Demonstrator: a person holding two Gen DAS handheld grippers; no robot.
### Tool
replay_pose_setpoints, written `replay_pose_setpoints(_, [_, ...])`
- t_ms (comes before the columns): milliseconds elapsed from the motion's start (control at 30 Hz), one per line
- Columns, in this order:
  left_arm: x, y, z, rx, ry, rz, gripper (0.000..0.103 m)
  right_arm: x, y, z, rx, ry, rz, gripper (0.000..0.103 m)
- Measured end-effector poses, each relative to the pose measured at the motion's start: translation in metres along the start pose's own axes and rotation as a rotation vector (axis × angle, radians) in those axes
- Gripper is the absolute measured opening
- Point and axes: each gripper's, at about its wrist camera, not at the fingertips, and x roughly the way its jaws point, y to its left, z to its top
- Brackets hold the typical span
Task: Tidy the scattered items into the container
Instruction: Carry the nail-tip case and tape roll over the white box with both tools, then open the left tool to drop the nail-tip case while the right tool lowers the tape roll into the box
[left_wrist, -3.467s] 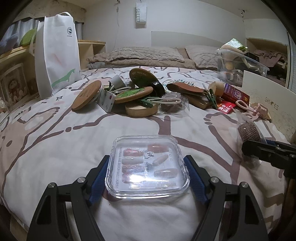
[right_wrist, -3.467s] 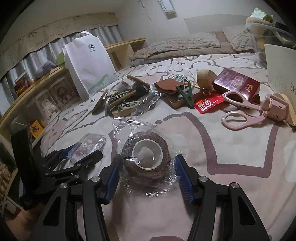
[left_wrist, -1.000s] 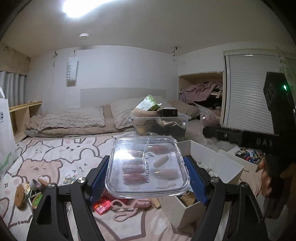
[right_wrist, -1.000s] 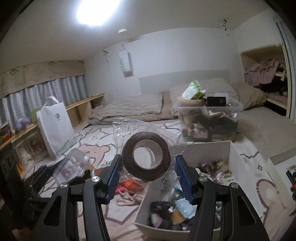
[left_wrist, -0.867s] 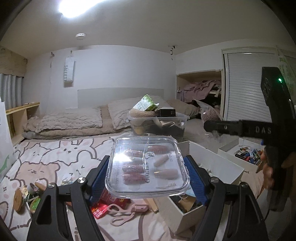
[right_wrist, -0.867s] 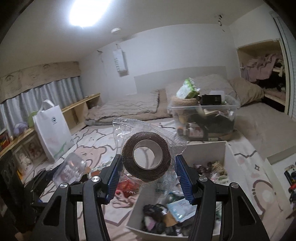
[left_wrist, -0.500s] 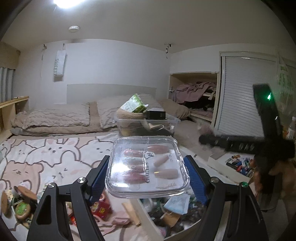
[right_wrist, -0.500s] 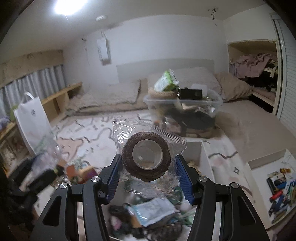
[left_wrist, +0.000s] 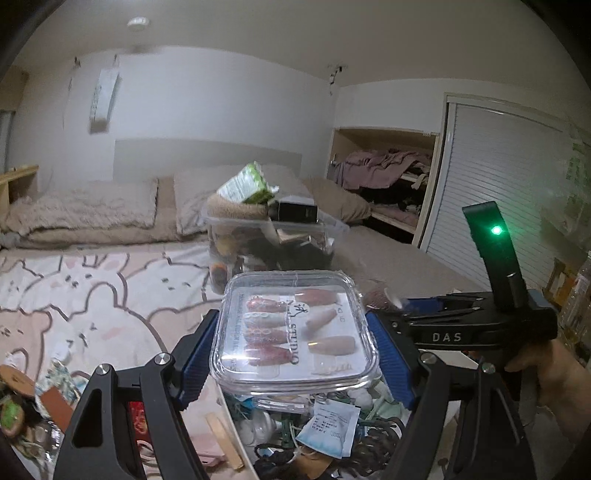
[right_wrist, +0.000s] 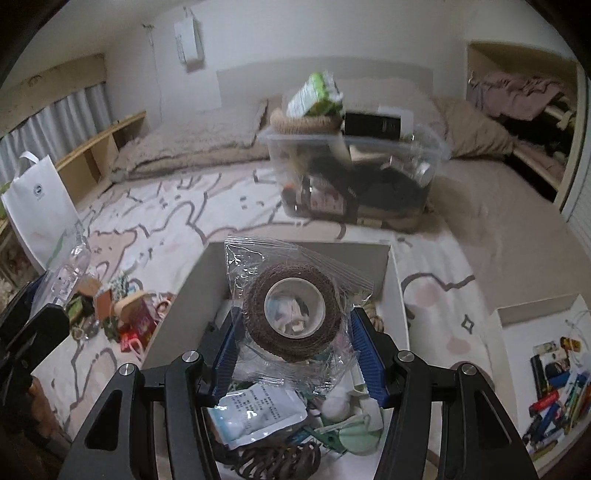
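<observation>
Clear, stiff nail case (left_wrist: 293, 328) clamped edgewise in left gripper (left_wrist: 293, 354); soft, crinkly bagged tape (right_wrist: 291, 312) pinched in right gripper (right_wrist: 293, 354), over white box (right_wrist: 397, 284).

Two grippers: the left gripper (left_wrist: 295, 347) clamps one clear nail case (left_wrist: 293, 332), the right gripper (right_wrist: 291, 339) one bagged tape roll (right_wrist: 291, 312). One white box (right_wrist: 395, 291) sits beneath both; one clear bin (right_wrist: 354, 173) beyond.
</observation>
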Motion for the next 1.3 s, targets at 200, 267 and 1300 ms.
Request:
replay_pose_setpoints(200, [0.031,0.005,-0.006,-0.030,0.057,0.006,0.079,0.036,-0.006,-0.003,-0.025,0.086,0.023,0.059])
replay_pose_setpoints(267, [0.042,0.006,-0.008,-0.037,0.077,0.012,0.079,0.048,-0.008,-0.003,-0.032,0.115,0.028,0.059])
replay_pose_setpoints(1300, [0.182,0.021,-0.018,-0.038,0.525,0.107,0.079,0.059,-0.017,-0.057,-0.372,0.338,0.046,0.059])
